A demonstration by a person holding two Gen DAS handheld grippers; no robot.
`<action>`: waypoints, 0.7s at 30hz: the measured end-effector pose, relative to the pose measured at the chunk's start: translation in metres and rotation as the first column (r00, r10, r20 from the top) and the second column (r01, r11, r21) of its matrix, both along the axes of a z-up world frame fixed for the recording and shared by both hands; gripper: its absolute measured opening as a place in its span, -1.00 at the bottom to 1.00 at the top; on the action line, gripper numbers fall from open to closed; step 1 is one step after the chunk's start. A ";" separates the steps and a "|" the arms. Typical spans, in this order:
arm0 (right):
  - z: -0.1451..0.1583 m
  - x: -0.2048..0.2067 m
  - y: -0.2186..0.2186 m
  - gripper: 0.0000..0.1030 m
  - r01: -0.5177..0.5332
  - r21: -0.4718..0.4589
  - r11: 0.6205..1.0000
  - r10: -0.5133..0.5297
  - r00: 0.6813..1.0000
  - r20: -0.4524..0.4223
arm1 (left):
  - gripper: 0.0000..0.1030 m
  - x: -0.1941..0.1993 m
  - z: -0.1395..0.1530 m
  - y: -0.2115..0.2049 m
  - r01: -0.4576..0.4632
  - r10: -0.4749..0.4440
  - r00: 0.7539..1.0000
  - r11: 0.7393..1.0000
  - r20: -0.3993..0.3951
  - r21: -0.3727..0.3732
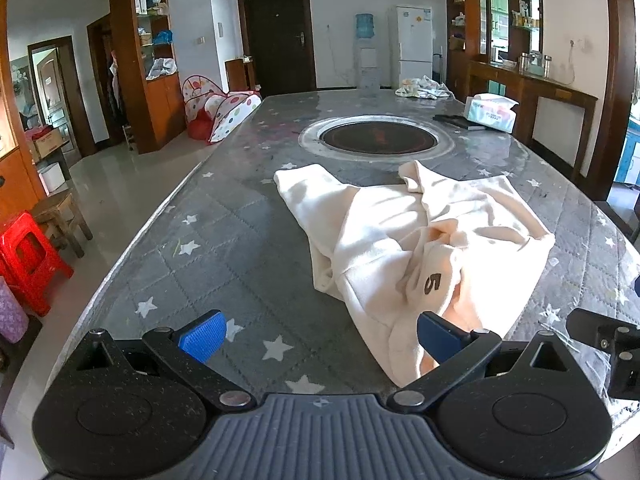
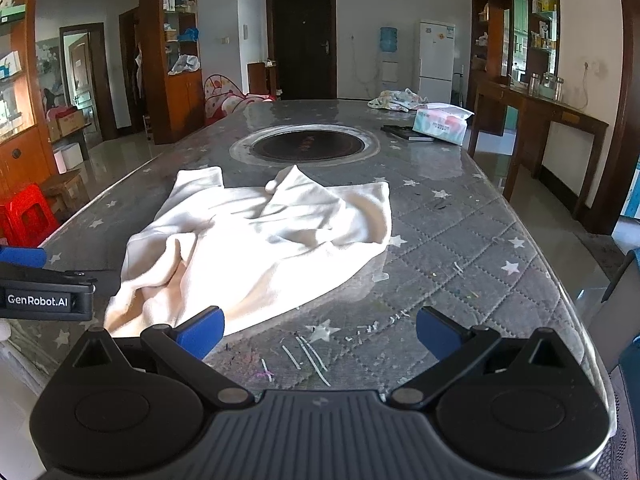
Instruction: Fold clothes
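Note:
A cream garment [image 1: 404,236] lies crumpled on the grey star-patterned table [image 1: 224,248], with a dark "5" printed on a bunched fold near its front. My left gripper [image 1: 320,334] is open just short of the garment's near edge; its right finger overlaps the cloth in the picture and nothing is held. In the right wrist view the same garment [image 2: 264,240] spreads across the table [image 2: 460,248]. My right gripper [image 2: 320,330] is open near the table's front edge, its left finger by the garment's near hem, holding nothing. Each gripper shows at the edge of the other's view.
A round dark hotplate [image 1: 378,138] is set into the table beyond the garment. Further back sit a tissue pack [image 1: 490,112], a dark flat object [image 1: 458,121] and a small heap of cloth [image 1: 422,88]. Red stools [image 1: 28,256] stand on the floor at left. Small scraps [image 2: 308,354] litter the front of the table.

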State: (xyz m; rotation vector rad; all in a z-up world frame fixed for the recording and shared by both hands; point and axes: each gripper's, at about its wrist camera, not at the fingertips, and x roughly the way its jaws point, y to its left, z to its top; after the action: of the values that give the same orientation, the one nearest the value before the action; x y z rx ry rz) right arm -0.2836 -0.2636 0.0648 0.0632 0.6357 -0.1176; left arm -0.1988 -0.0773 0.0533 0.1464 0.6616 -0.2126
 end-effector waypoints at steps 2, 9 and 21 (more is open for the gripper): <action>0.000 0.000 0.000 1.00 0.000 0.001 1.000 0.000 1.000 0.000 | 1.00 -0.001 0.000 0.001 -0.003 0.003 1.000 1.000 0.000 0.000; -0.003 -0.002 0.002 1.00 0.001 0.003 1.000 -0.001 1.000 -0.005 | 1.00 -0.003 -0.001 -0.001 0.000 0.000 1.000 1.000 -0.004 0.008; -0.004 -0.002 0.002 1.00 -0.005 0.008 1.000 0.005 1.000 -0.008 | 1.00 -0.004 -0.002 -0.003 0.003 -0.003 1.000 1.000 -0.008 0.019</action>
State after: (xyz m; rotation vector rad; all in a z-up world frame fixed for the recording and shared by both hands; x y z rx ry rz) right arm -0.2855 -0.2612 0.0610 0.0689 0.6445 -0.1109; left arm -0.2030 -0.0806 0.0518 0.1651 0.6714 -0.2100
